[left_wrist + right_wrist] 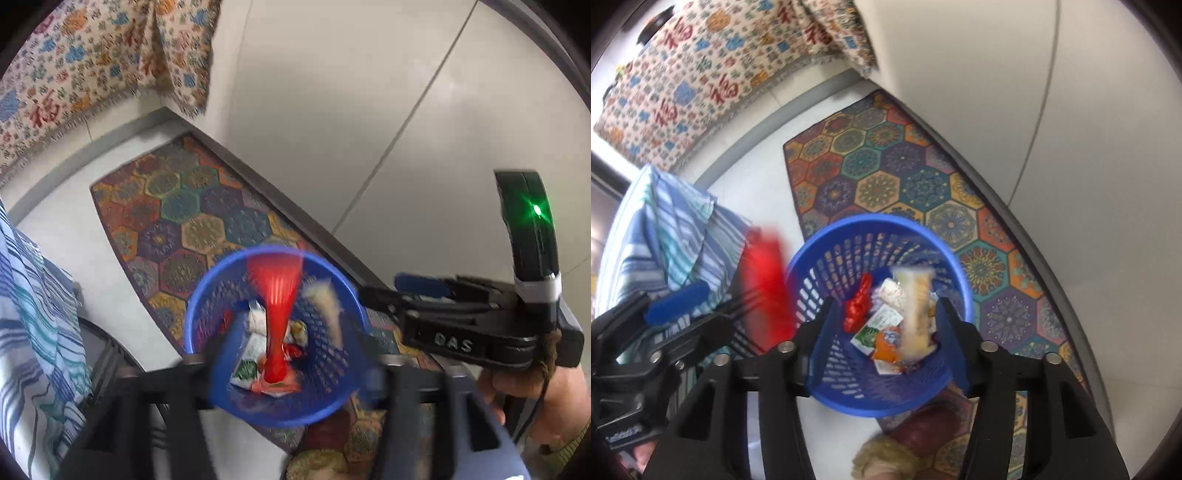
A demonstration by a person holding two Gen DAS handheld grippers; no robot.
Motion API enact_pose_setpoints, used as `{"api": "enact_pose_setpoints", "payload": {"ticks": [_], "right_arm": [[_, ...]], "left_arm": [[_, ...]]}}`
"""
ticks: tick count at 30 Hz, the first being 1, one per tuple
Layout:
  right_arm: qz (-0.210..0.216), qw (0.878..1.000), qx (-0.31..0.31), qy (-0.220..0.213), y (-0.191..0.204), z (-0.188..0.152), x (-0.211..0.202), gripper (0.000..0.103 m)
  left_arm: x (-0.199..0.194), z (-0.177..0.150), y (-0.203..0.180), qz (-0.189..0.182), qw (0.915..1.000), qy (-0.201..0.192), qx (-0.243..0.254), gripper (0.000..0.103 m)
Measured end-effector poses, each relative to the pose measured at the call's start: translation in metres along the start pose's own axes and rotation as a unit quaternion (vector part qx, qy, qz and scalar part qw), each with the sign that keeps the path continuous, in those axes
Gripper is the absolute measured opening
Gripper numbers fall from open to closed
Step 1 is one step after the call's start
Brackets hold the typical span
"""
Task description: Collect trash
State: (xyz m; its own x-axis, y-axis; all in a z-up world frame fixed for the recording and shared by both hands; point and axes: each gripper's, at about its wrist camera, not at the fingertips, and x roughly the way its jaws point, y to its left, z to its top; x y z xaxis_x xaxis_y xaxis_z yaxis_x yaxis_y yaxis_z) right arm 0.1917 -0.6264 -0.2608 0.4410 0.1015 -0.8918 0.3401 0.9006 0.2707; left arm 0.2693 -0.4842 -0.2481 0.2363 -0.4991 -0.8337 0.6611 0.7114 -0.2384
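A blue slotted basket (pixel 295 410) stands on the mat, holding a crumpled red wrapper (pixel 857 302), white and green packets (pixel 866 334) and an orange one (pixel 886 345). My left gripper (pixel 286 369) is above it, open; a blurred red piece of trash (pixel 275 314) hangs loose in the air between its fingers, over the basket. My right gripper (pixel 886 310) is also open above the basket (pixel 871 398), with a blurred beige wrapper (pixel 916 310) loose between its fingers. In the right wrist view the red piece (pixel 762 284) shows just left of the rim, beside the left gripper (pixel 676 299).
The basket sits on a colourful hexagon-patterned mat (pixel 905 177) on pale floor tiles (pixel 369 110). A striped blue cloth (pixel 672 229) lies to the left, a patterned throw (pixel 701 74) beyond it. A person's hand (pixel 546 398) holds the right gripper (pixel 421 284).
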Motion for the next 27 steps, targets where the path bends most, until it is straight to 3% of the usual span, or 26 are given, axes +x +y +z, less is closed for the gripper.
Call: {"api": "enact_pose_setpoints", "payload": {"ticks": [1, 4, 6, 10, 12, 15, 22, 27], "right_arm": [[0.003, 1.000, 0.004, -0.004, -0.003, 0.000, -0.003, 0.059], [0.009, 0.999, 0.024, -0.024, -0.013, -0.002, -0.018, 0.078], [0.005, 0.998, 0.039, -0.039, -0.014, -0.006, -0.035, 0.103], [-0.008, 0.997, 0.039, -0.061, -0.002, -0.025, -0.074, 0.103], [-0.027, 0.997, 0.031, -0.067, 0.007, -0.044, -0.096, 0.103], [-0.058, 0.994, 0.017, -0.091, 0.018, -0.072, -0.131, 0.103], [-0.087, 0.987, 0.017, -0.136, 0.035, -0.131, -0.200, 0.103], [-0.101, 0.982, 0.017, -0.157, 0.047, -0.151, -0.229, 0.103]], "left_arm": [[-0.002, 0.001, -0.002, 0.006, 1.0000, -0.005, 0.002, 0.060], [-0.018, 0.005, -0.004, 0.023, 0.9995, -0.023, 0.004, 0.066], [-0.038, 0.002, -0.010, 0.048, 0.9978, -0.044, 0.012, 0.072], [-0.090, -0.012, -0.018, 0.061, 0.9952, -0.074, 0.019, 0.093], [-0.110, -0.023, -0.024, 0.071, 0.9951, -0.063, 0.029, 0.103], [-0.141, -0.044, -0.036, 0.088, 0.9922, -0.083, 0.030, 0.103], [-0.186, -0.072, -0.060, 0.140, 0.9864, -0.081, 0.032, 0.103], [-0.214, -0.083, -0.061, 0.123, 0.9885, -0.088, 0.010, 0.103]]}}
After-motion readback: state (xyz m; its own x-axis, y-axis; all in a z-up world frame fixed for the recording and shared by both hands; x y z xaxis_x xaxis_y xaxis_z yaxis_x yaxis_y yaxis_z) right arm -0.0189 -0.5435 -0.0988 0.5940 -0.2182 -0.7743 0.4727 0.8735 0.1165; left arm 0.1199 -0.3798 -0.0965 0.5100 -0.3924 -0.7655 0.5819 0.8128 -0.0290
